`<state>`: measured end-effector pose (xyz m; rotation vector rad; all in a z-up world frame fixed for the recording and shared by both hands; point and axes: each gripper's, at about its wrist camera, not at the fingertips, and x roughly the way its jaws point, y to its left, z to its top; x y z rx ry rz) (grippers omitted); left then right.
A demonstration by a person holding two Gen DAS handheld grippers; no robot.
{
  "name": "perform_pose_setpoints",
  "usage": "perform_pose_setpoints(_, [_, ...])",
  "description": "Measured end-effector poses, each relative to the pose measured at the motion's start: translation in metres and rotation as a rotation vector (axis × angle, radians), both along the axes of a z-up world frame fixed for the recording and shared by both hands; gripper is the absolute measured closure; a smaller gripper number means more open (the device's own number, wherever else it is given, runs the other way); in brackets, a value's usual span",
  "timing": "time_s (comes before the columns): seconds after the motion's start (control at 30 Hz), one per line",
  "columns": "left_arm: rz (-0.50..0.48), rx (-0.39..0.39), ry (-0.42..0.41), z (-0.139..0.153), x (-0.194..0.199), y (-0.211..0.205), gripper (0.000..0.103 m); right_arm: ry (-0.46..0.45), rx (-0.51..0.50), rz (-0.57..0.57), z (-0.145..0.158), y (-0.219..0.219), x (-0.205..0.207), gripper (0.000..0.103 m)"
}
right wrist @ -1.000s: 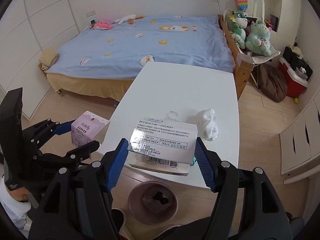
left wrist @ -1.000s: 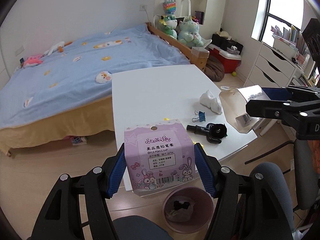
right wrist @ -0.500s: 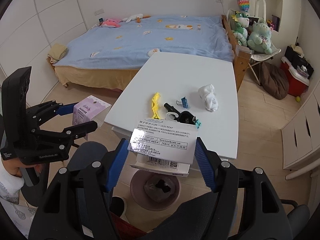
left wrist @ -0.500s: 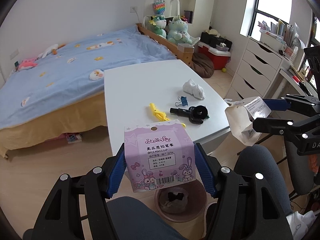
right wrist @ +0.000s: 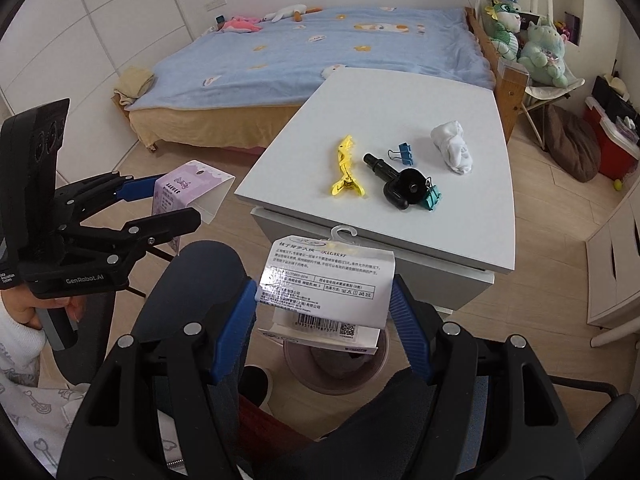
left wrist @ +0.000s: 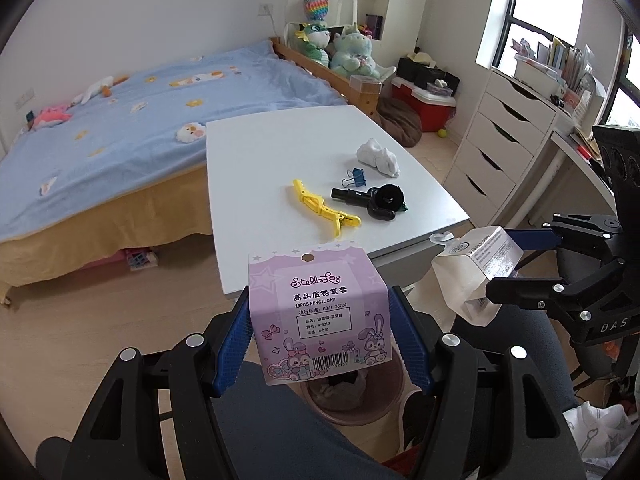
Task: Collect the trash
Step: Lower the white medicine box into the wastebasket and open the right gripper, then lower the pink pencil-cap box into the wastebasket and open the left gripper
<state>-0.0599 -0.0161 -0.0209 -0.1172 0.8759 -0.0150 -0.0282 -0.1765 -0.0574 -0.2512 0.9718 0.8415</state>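
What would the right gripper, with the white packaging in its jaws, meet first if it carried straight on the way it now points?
Most likely the pink waste bin on the floor: the right gripper points down at it, holding the white packaging above its opening. Nothing shows between them, though depth is unclear.

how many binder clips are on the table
2: a blue binder clip beside the white cloth, and a teal binder clip against the black tool. More could be hidden.
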Motion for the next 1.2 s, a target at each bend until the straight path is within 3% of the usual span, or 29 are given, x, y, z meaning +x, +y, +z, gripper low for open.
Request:
perform_pose_setpoints(0.03, [0.000, 0.001, 0.001, 0.000, 0.000, 0.000, 0.039, 0.002, 0.000, 0.001, 0.000, 0.001, 0.000, 0.033])
perform_pose_setpoints(0.1, [-0.002, 0.003, 0.000, 0.000, 0.000, 0.000, 0.039, 0.001, 0.002, 0.003, -0.001, 0.001, 0.002, 0.013])
perform_pose_setpoints(0.2, [-0.009, 0.005, 0.000, -0.001, 0.001, -0.001, 0.039, -0.006, 0.002, -0.015, 0.000, -0.001, 0.005, 0.007])
perform_pose_setpoints(1.2, [-0.146, 0.001, 0.035, -0.007, 0.007, -0.042, 0.039, -0.020, 0.012, -0.167, 0.007, -0.041, 0.022, 0.005])
